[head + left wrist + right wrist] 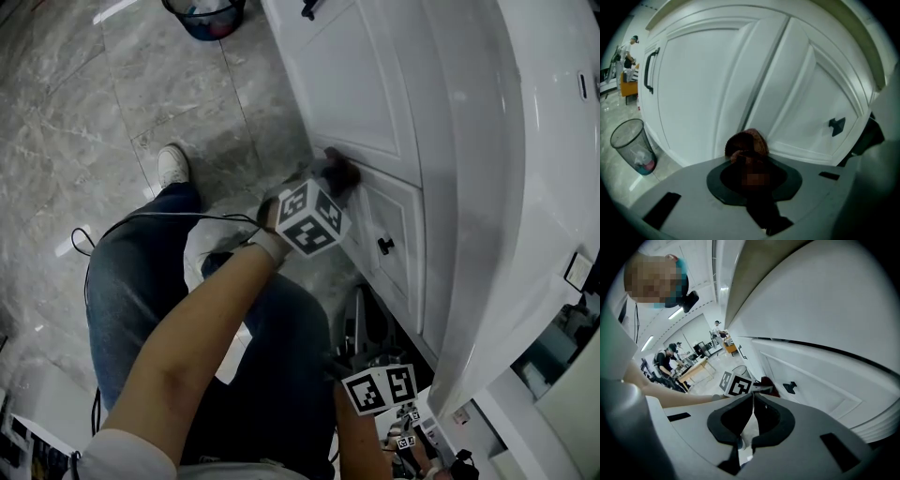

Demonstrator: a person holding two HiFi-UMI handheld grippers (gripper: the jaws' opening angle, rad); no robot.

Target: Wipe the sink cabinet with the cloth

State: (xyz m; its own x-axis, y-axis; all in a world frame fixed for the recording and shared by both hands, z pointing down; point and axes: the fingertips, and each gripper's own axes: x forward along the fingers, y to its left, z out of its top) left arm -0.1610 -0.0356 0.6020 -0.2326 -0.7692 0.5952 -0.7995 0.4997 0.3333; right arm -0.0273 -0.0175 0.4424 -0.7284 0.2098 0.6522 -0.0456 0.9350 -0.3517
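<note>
Plainly the left gripper is pinching the cloth, a soft reddish wad held against the cabinet, low down beside the door's edge. It looks light and limp, apt to bunch or slip, so a bite deep into its folds seems wisest. The right gripper hangs lower, jaws pressed together on nothing.

1. The left claw holds a dark cloth against the white sink cabinet, at a door's edge.
2. The right claw hangs lower, below a black knob.
3. A bin stands on the grey floor.
</note>
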